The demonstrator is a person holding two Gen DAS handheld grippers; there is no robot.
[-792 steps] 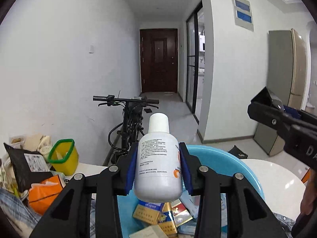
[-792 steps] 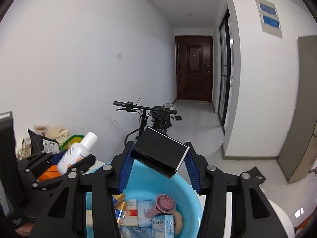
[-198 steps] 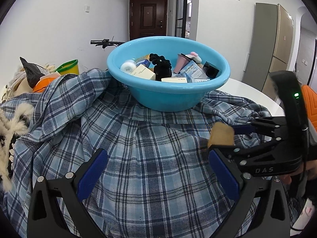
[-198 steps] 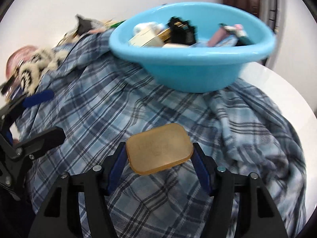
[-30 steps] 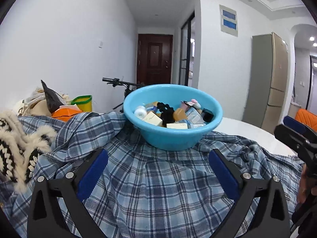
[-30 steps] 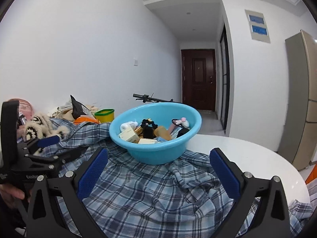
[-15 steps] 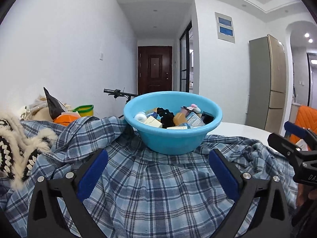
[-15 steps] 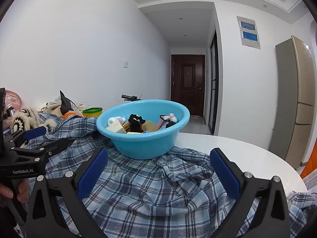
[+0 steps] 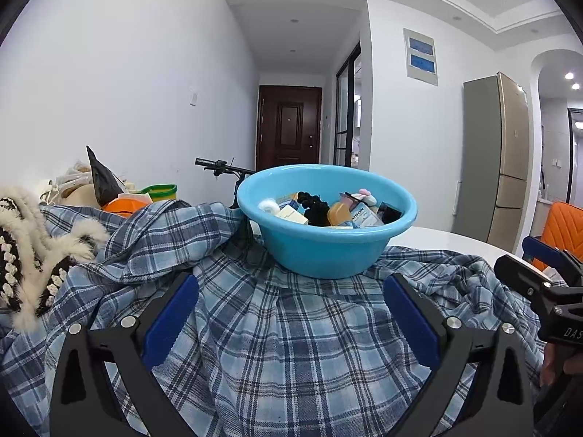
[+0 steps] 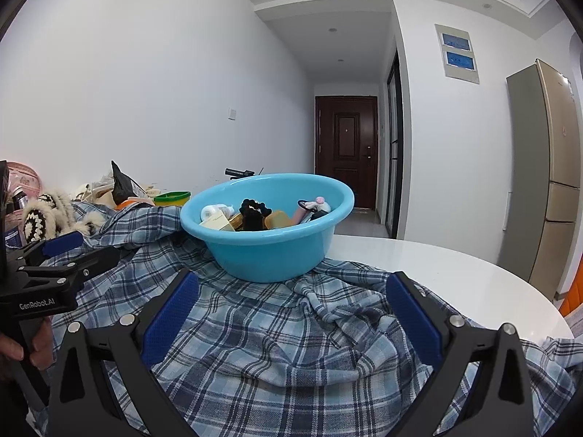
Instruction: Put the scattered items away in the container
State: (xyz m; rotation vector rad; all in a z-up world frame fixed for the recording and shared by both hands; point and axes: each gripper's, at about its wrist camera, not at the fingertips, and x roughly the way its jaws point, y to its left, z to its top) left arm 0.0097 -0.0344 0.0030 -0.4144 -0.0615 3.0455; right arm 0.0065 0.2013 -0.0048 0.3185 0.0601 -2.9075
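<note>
— Where are your tongs right now?

— Both hang above the plaid shirt [image 9: 277, 331] spread over the white tabletop [image 10: 455, 266]. My left tongs [image 9: 289, 313] are spread wide with nothing between the blue pads [image 9: 169, 318]. My right tongs [image 10: 291, 313] are spread the same way, also with nothing in them.

— And the container?

— The blue basin [image 9: 324, 251] sits on the shirt, straight ahead of both tongs and apart from them. From the right wrist view it stands at the shirt's far edge, just beside bare tabletop.

— What's inside it?

— A white bottle [image 10: 213, 212] on the left side, a pale box [image 10: 216, 223] just below it, a black hair tie [image 10: 251, 215] in the middle, an amber bar [image 10: 277, 219] beside that, and a pink tube [image 10: 304, 212] leaning toward the right rim. Some printed boxes [image 9: 360, 215] show in the left wrist view.

— Anything else around?

— A furry knit piece [image 9: 25, 251] lies at the left, an orange pack [image 9: 125, 205] and a yellow tub with a green rim [image 9: 162, 191] behind the shirt, and bicycle handlebars [image 9: 218, 165] beyond the basin.
</note>
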